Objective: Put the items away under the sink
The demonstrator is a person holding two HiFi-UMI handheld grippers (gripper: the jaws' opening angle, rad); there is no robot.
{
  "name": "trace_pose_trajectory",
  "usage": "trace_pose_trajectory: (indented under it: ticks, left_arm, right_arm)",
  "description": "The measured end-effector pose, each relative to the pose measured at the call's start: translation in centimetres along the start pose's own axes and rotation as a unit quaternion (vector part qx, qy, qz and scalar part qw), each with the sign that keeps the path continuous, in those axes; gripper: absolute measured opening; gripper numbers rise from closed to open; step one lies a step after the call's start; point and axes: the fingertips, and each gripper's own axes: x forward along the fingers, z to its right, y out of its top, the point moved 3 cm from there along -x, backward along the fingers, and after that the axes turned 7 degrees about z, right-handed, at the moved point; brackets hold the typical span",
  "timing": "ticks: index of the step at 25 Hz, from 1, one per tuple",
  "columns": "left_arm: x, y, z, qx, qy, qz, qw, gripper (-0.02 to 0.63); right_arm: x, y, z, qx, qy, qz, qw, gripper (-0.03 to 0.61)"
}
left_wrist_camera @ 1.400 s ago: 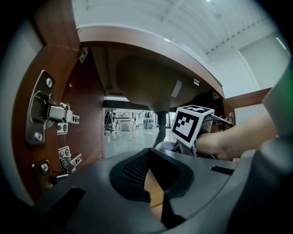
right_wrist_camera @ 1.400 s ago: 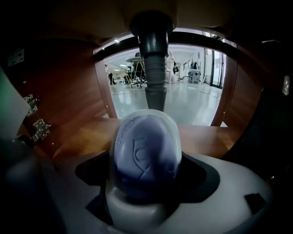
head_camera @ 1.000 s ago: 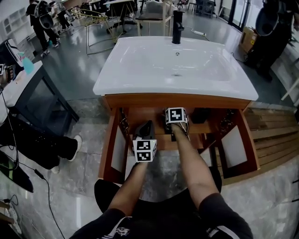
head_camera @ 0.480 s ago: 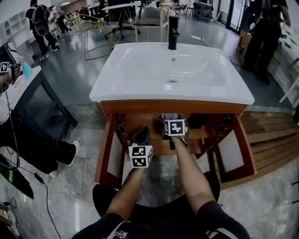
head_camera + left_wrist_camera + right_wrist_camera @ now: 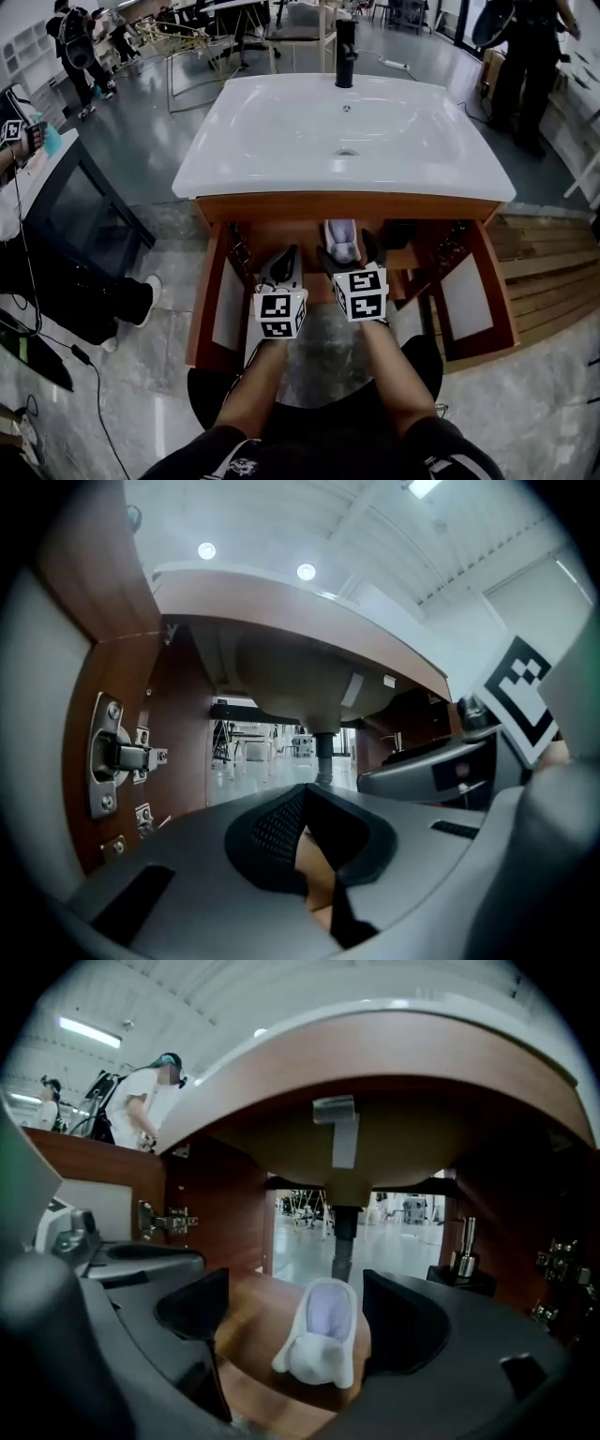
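We see a white plush item [image 5: 319, 1333], slipper-shaped with a lilac inside, lying on the wooden shelf [image 5: 246, 1321] under the sink [image 5: 281, 141], between the right gripper's [image 5: 298, 1316] fingers, which are apart. The left gripper's [image 5: 305, 822] fingers are together and empty. The brown cabinet doors [image 5: 466, 295] are open and the floor [image 5: 141, 141] is glossy grey.

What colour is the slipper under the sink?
The slipper is white, pale lilac inside; clearest in right gripper view.

Black sleeves [image 5: 208, 459] (white print), black-and-white marker cubes [image 5: 278, 315]
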Motion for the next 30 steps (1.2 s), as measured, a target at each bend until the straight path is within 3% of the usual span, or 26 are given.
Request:
trace_pose_trajectory:
  ticks: [3,9,11,16,19,26,30]
  left_arm:
    - [-0.6,0.4,0.1,-0.003,0.001,0.005,1.0,0.006]
    - [-1.0,0.0,1.0,0.001,-0.006,0.008,1.0,0.006]
    - [-1.2,-0.4,1.3,0.005,-0.01,0.01,0.9999,0.007]
    - [-1.8,-1.4,2.1,0.008,-0.026,0.005,0.9996,0.006]
    - [-2.3,-0.1,2.8,0.002,-0.027,-0.016,0.9995,0.006]
    - [-5.2,8.1,6.3,-0.015,-0.082,-0.048,0.9953,0.006]
    - [-6.6,14.5,7.1,-0.032,-0.077,-0.084,0.993,0.006]
  right_arm:
    - [-2.2,0.5,-1.2,-0.016,0.003,0.027,1.0,0.439]
    - [-4.7,0.7,-1.2,-0.028,-0.041,0.063,0.997,0.085]
    - [-5.1,0.3,-0.9,-0.023,-0.049,0.07,0.996,0.029]
    - [-5.4,-0.4,-0.6,0.005,-0.044,0.087,0.995,0.023]
    - [-6.3,1.1,-0.4,0.012,-0.049,0.097,0.994,0.023]
    - [-10.2,10.0,-0.9,0.063,-0.023,0.051,0.996,0.023]
    - [-12.1,17.0,-1.3,0.064,-0.004,0.028,0.998,0.023]
